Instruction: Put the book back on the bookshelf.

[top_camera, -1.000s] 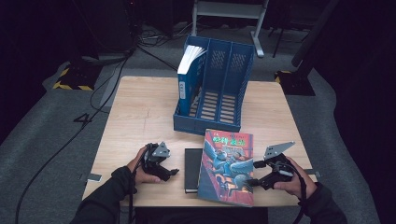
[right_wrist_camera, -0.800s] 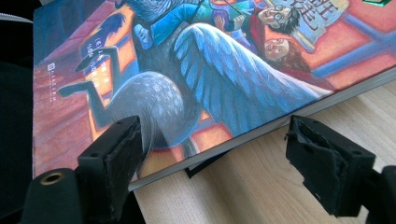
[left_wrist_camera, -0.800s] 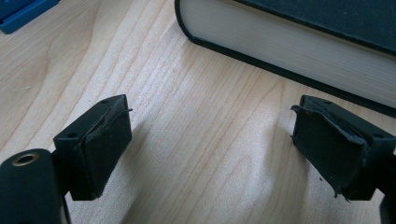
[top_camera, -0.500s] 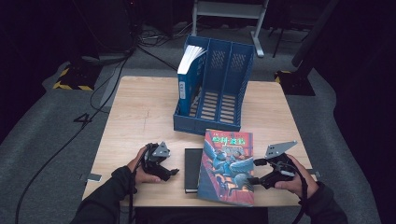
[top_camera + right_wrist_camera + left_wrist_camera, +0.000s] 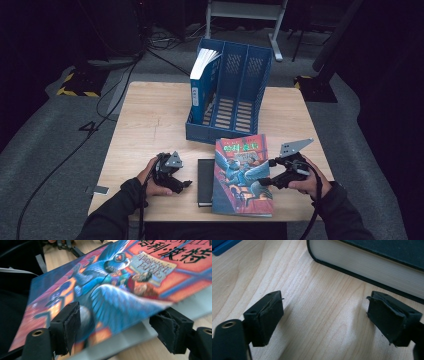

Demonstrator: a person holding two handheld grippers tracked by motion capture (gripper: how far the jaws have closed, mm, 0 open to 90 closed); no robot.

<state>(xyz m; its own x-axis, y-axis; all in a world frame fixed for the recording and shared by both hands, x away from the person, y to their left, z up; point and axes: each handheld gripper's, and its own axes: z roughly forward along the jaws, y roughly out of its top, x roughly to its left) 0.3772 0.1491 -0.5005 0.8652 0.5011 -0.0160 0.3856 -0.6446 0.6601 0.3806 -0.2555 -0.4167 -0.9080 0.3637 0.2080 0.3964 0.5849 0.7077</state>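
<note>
A colourful red-and-blue book (image 5: 240,170) lies near the table's front edge, its left side resting on a black book (image 5: 204,182). My right gripper (image 5: 266,172) is at its right edge. In the right gripper view the colourful book (image 5: 120,290) runs between the jaws of the right gripper (image 5: 115,327), one pad over the cover and one under the edge. The jaws have just been closing and still stand wide. My left gripper (image 5: 182,175) rests open on the wood left of the black book. Nothing is between the jaws of the left gripper (image 5: 324,317), and the black book (image 5: 374,270) lies just ahead.
A blue three-slot file rack (image 5: 245,80) stands at the table's back middle with a blue book (image 5: 202,85) upright in its left slot. Bare wood of the table (image 5: 150,120) lies left of the rack. Cables run over the grey floor around it.
My right gripper has moved a little away from the front edge along the colourful book's right side, and its jaws have narrowed slightly. The left hand has stayed put.
</note>
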